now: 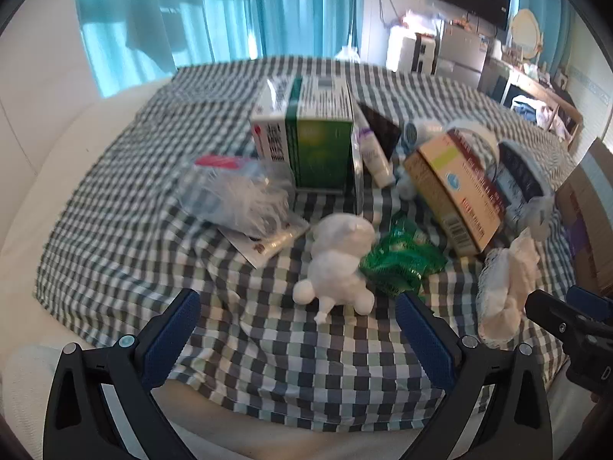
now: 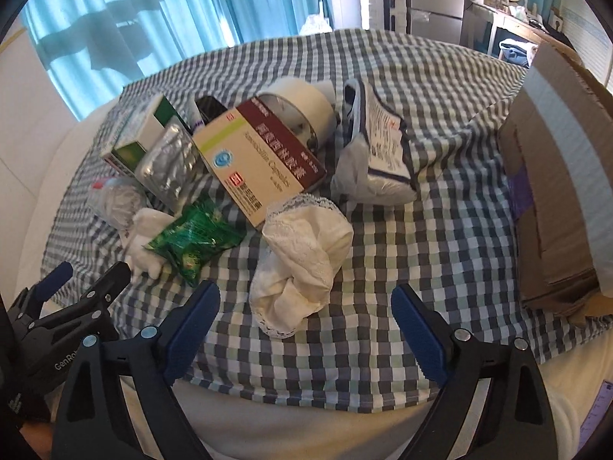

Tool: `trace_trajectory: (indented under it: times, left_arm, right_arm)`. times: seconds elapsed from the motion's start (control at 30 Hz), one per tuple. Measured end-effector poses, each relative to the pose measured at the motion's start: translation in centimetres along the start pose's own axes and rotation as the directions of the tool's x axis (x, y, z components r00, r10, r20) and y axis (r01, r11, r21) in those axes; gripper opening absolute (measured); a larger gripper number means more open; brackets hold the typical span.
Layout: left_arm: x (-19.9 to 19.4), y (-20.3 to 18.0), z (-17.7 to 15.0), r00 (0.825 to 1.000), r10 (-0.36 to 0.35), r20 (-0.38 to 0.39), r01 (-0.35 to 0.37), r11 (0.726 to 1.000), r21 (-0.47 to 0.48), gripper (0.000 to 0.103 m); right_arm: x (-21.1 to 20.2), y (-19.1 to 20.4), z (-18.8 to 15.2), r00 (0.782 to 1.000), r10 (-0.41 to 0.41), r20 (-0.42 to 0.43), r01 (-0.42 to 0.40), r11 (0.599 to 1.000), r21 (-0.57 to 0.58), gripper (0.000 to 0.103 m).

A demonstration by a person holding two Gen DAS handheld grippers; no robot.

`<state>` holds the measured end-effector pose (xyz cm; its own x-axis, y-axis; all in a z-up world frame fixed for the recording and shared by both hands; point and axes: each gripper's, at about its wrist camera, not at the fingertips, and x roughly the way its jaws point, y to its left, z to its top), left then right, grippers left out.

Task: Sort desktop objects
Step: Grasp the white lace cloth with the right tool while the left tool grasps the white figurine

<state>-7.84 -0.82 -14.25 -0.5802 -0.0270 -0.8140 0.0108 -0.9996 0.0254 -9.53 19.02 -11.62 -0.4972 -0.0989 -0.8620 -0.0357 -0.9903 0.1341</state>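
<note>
A checked cloth (image 1: 268, 345) carries a pile of objects. My left gripper (image 1: 299, 306) is open and empty, just in front of a white plaster figurine (image 1: 341, 260). A green snack packet (image 1: 398, 260) lies to its right. My right gripper (image 2: 306, 299) is open and empty, with its fingers either side of a crumpled white lace cloth (image 2: 302, 253). Behind stand a maroon and cream medicine box (image 2: 260, 153), a green and white box (image 1: 318, 134), a foil blister pack (image 2: 168, 165) and a roll of white tape (image 2: 302, 107).
A brown cardboard box (image 2: 555, 176) stands at the right edge of the cloth. A clear plastic bag (image 1: 233, 195) lies at the left of the pile, a white and blue pouch (image 2: 379, 145) at its right. The right gripper's tip shows in the left wrist view (image 1: 559, 314).
</note>
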Motion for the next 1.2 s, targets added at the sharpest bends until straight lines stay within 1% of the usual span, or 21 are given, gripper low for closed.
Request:
trace_trajectory:
  times: [0.03, 0.1, 0.2, 0.27, 0.33, 0.43, 0.47, 0.5, 0.53, 0.57, 0.6, 0.63, 0.67, 0.7, 0.73, 0.8, 0.87, 0.97, 1.0, 1.07, 1.2]
  left_arm:
    - [0.5, -0.1, 0.1, 1.0, -0.008, -0.011, 0.008, 1.0, -0.003, 0.103]
    - [1.5, -0.2, 0.4, 1.0, 0.0, -0.024, 0.0, 1.0, -0.006, 0.103]
    - [3.2, -0.2, 0.7, 0.999, 0.017, -0.043, -0.017, 1.0, -0.013, 0.103]
    - [4.2, -0.3, 0.7, 0.998, 0.015, -0.064, -0.016, 1.0, -0.017, 0.103]
    - [5.0, -0.3, 0.8, 0.997, 0.011, -0.073, -0.012, 1.0, -0.012, 0.103]
    - [6.4, -0.7, 0.9, 0.994, 0.041, -0.098, -0.04, 0.999, 0.006, 0.103]
    - [6.8, -0.8, 0.9, 0.994, 0.045, -0.101, -0.044, 0.999, 0.009, 0.103]
    - [7.2, -1.0, 0.9, 0.994, 0.055, -0.097, -0.054, 0.998, 0.017, 0.103]
    - [7.6, -1.3, 1.2, 0.994, 0.068, -0.088, -0.065, 0.997, 0.032, 0.103]
    - [7.7, -1.6, 1.3, 0.994, 0.076, -0.074, -0.072, 0.996, 0.051, 0.103]
    - [7.8, -1.7, 1.3, 0.995, 0.074, -0.062, -0.07, 0.995, 0.065, 0.103]
    - [7.8, -1.8, 1.3, 0.996, 0.066, -0.055, -0.062, 0.995, 0.077, 0.102]
    - [7.7, -2.0, 1.3, 0.997, 0.054, -0.054, -0.049, 0.995, 0.086, 0.096]
    - [7.6, -2.0, 1.4, 0.998, 0.038, -0.058, -0.033, 0.995, 0.092, 0.088]
    - [7.5, -2.0, 1.4, 0.998, 0.021, -0.059, -0.015, 0.996, 0.092, 0.083]
    - [7.3, -2.0, 1.5, 0.998, -0.002, -0.057, 0.007, 0.996, 0.089, 0.064]
    - [7.0, -1.7, 1.4, 0.998, -0.01, -0.059, 0.015, 0.997, 0.074, 0.057]
    - [6.4, -1.1, 1.3, 0.997, -0.043, -0.068, 0.045, 0.998, 0.031, 0.057]
    - [5.8, -1.6, 1.3, 0.997, -0.044, -0.07, 0.046, 0.999, 0.024, 0.057]
    - [5.1, -1.3, 1.3, 0.997, -0.04, -0.065, 0.04, 0.999, 0.005, 0.057]
    - [3.5, 0.2, 1.4, 0.997, -0.052, -0.048, 0.051, 0.998, -0.02, 0.057]
  right_arm:
    - [0.5, 0.0, 0.1, 1.0, -0.002, -0.016, 0.002, 1.0, -0.005, 0.089]
    - [1.6, 0.0, 0.4, 0.999, -0.005, -0.054, 0.004, 1.0, -0.012, 0.082]
    - [2.9, -0.3, 0.6, 0.997, -0.018, -0.077, 0.017, 1.0, -0.009, 0.081]
    - [3.8, -0.6, 0.9, 0.995, -0.001, -0.096, 0.002, 1.0, 0.003, 0.081]
    - [4.5, -0.8, 1.0, 0.994, 0.011, -0.113, -0.01, 1.0, 0.01, 0.078]
    - [5.5, -1.0, 1.0, 0.99, 0.024, -0.138, -0.022, 1.0, 0.019, 0.074]
    - [5.7, -1.1, 1.0, 0.989, 0.034, -0.144, -0.031, 0.999, 0.024, 0.073]
    - [5.8, -1.1, 1.0, 0.988, 0.041, -0.147, -0.037, 0.999, 0.026, 0.069]
    - [6.0, -1.1, 1.0, 0.988, 0.041, -0.149, -0.038, 0.999, 0.025, 0.065]
    - [6.1, -1.0, 1.1, 0.988, 0.043, -0.147, -0.04, 0.999, 0.025, 0.064]
    - [6.2, -1.0, 1.1, 0.988, 0.05, -0.146, -0.047, 0.999, 0.025, 0.059]
    - [6.3, -1.1, 1.2, 0.988, 0.056, -0.147, -0.052, 0.998, 0.028, 0.054]
    - [6.4, -1.1, 1.2, 0.987, 0.06, -0.149, -0.056, 0.998, 0.029, 0.051]
    - [6.5, -1.1, 1.3, 0.986, 0.065, -0.151, -0.061, 0.998, 0.032, 0.042]
    - [6.7, -0.8, 1.1, 0.986, 0.068, -0.152, -0.063, 0.997, 0.034, 0.038]
    - [6.9, -0.7, 1.0, 0.985, 0.067, -0.158, -0.063, 0.997, 0.036, 0.035]
    - [6.2, -0.8, 0.8, 0.985, 0.066, -0.16, -0.062, 0.998, 0.032, 0.032]
    - [6.0, -1.1, 0.7, 0.986, 0.068, -0.155, -0.066, 0.998, 0.021, 0.03]
    - [5.9, -0.8, 0.6, 0.986, 0.068, -0.153, -0.066, 0.998, 0.018, 0.029]
    - [5.0, -0.5, 0.0, 0.987, 0.063, -0.147, -0.062, 0.998, 0.01, 0.029]
    - [3.5, -0.3, -0.6, 0.99, 0.071, -0.12, -0.07, 0.997, 0.006, 0.028]
